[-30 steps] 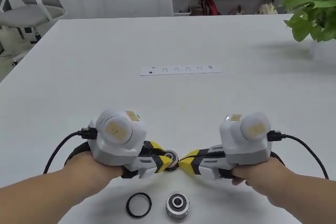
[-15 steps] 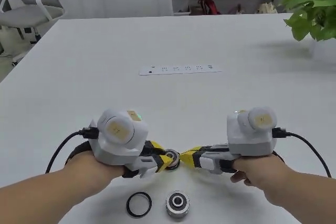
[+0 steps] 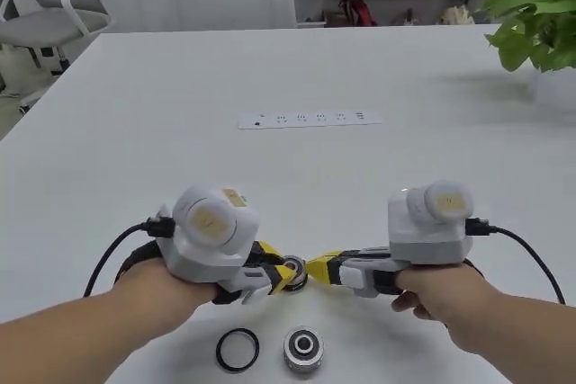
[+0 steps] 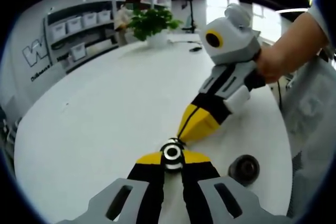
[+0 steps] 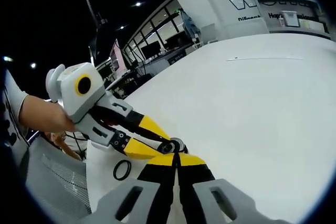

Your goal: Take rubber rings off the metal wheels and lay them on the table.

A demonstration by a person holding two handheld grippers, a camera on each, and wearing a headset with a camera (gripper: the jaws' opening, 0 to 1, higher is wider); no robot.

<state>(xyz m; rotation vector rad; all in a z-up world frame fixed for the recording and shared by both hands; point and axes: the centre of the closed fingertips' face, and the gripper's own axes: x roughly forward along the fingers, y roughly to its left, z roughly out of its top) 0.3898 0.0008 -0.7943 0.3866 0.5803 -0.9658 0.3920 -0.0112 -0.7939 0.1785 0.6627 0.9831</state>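
Held wheel [image 4: 172,151]: small metal wheel, dark outer band, pale ring inside it, dark centre. It sits above the desk [image 3: 270,60], near the front edge, clamped between the yellow tips of the left gripper [image 4: 171,160]. The bore faces back along the left gripper's jaws.

Right gripper [image 5: 177,157]: jaws pressed together, only a thin seam between them. The tip touches the rim of the held wheel from the opposite side. Cannot tell whether it pinches the dark band or only touches it.

In the head view the two grippers meet tip to tip, each held in one hand, each with a black cable trailing outward.

On the desk just in front of the grippers, toward the person: a loose rubber ring [image 3: 238,349] lies flat, and a second wheel [image 3: 304,348] lies just beside it to the right, apart from it.

Farther out: white power strip [image 3: 309,120] mid-desk, potted plant [image 3: 535,15] at the far right corner, office chair [image 3: 54,24] beyond the far left edge.
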